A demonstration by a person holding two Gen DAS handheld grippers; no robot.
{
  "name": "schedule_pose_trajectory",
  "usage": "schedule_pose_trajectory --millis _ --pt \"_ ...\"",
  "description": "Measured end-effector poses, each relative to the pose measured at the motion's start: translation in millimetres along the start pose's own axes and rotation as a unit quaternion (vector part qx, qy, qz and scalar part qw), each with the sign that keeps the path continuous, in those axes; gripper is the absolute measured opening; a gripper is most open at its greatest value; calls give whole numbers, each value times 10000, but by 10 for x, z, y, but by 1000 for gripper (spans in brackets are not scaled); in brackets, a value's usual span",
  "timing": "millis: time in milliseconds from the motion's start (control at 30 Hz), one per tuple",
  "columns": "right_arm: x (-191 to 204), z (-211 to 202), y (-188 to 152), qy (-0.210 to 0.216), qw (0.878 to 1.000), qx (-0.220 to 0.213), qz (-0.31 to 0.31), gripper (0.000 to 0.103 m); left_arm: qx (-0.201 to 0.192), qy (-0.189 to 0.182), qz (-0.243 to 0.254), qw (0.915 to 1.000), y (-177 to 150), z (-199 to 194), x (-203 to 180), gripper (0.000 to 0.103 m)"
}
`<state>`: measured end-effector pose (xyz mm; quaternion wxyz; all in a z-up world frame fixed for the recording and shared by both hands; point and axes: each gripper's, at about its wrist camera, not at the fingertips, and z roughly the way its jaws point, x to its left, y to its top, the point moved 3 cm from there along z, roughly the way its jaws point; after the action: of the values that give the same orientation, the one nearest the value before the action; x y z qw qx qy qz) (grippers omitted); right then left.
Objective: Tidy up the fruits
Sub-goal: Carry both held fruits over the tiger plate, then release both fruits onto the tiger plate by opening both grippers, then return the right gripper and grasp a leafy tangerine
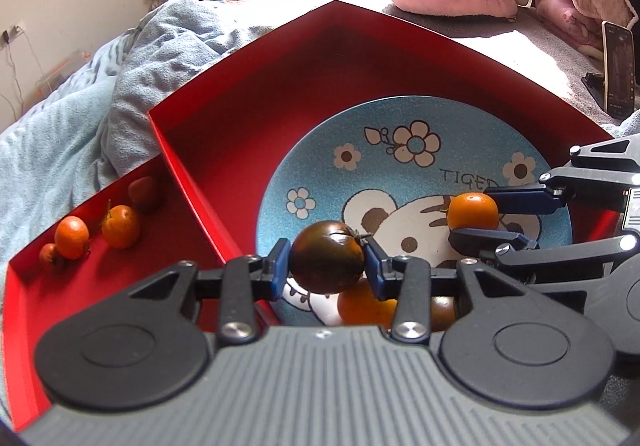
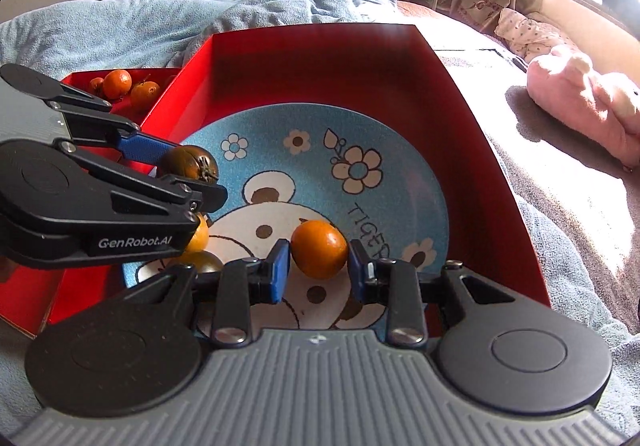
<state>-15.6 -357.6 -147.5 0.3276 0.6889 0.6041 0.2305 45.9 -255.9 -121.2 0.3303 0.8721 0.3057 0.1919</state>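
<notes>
Left gripper (image 1: 326, 266) clamps dark fruit (image 1: 327, 262), stem rightward — right gripper (image 2: 319, 266) loosely brackets orange fruit (image 2: 319, 248), right pad apart; two more on plate (image 2: 400, 150).

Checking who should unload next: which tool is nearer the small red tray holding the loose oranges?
Left. The left tool, gripping a dark brown fruit, sits beside the small red tray; the right tool is across the blue plate, farther away.

The far half of the blue plate (image 2: 400, 150) lies bare; red box walls (image 2: 480, 134) fence it, two fruits (image 2: 200, 234) crowding its near edge.
</notes>
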Motion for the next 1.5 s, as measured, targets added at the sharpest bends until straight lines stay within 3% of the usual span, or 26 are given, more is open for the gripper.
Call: schedule_pose_trajectory --millis 233,333,400,433,867,1000,1200,1500 --pt "20 -5 -19 -61 10000 -3 -68 37 15 13 -36 10000 -8 -11 9 43" --pt "2 -15 -15 -171 9999 -12 -22 51 24 15 -57 10000 -16 -25 13 43" --pt "-29 -47 -10 -219 9997 -96 67 68 24 -12 -94 10000 -15 -36 20 43" --pt "-31 -58 -5 -238 9996 -122 66 69 14 -11 -116 9999 -9 -41 27 43" --pt "50 -289 86 -283 9990 -348 -63 70 -227 -70 -315 9992 53 -266 111 42" --pt "154 -394 206 -211 9984 -497 -177 70 -405 -36 -537 9977 78 -419 252 52" --pt "391 -491 350 -64 9973 -607 -401 70 -571 127 -777 9953 57 -643 573 53" --pt "1035 -416 728 524 9918 -716 -918 69 -400 1149 -1090 9866 -277 -765 1383 53"
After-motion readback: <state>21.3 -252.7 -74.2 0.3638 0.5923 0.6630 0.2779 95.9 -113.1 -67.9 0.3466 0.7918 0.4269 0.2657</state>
